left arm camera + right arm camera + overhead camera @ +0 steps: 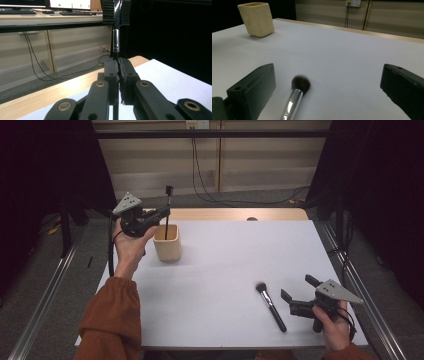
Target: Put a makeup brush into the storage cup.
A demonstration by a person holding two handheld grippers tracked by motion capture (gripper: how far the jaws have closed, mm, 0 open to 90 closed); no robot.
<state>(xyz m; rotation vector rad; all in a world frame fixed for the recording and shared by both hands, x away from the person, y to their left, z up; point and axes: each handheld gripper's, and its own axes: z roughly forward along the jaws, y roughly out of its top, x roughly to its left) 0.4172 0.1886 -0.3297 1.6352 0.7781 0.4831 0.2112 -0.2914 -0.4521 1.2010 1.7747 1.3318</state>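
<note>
A white-covered bench (225, 270) is seen from above, with a strip of bare wood along its far edge. Toward ten o'clock on the bench a cream holder cup (166, 242) is stood upright, its mouth open to the top. Directly above it the left tongs (165, 212) are held by the left hand (131, 245), and a thin black brush (167, 215) is pinched between them. The long axis of this brush is kept vertical: its flat head is pointed upward at twelve o'clock, and its lower end is dipped into the mouth of the cup. In the left gripper view the two black pads are seen pressed together on the dark handle, with a silver ferrule (116, 41) and a broad black head above them.

Toward five o'clock on the bench a second, powder brush (270, 305) is laid flat. Its long axis is set on a diagonal, the dark bristle tuft pointed to about eleven o'clock and the black handle end to about five o'clock. Just beside it, at its right, the right tongs (297, 292) are held low by the right hand (334, 325), spread wide with nothing between them. In the right gripper view the tuft and silver ferrule are seen between the parted pads, nearer the left-hand one, apart from both.
</note>
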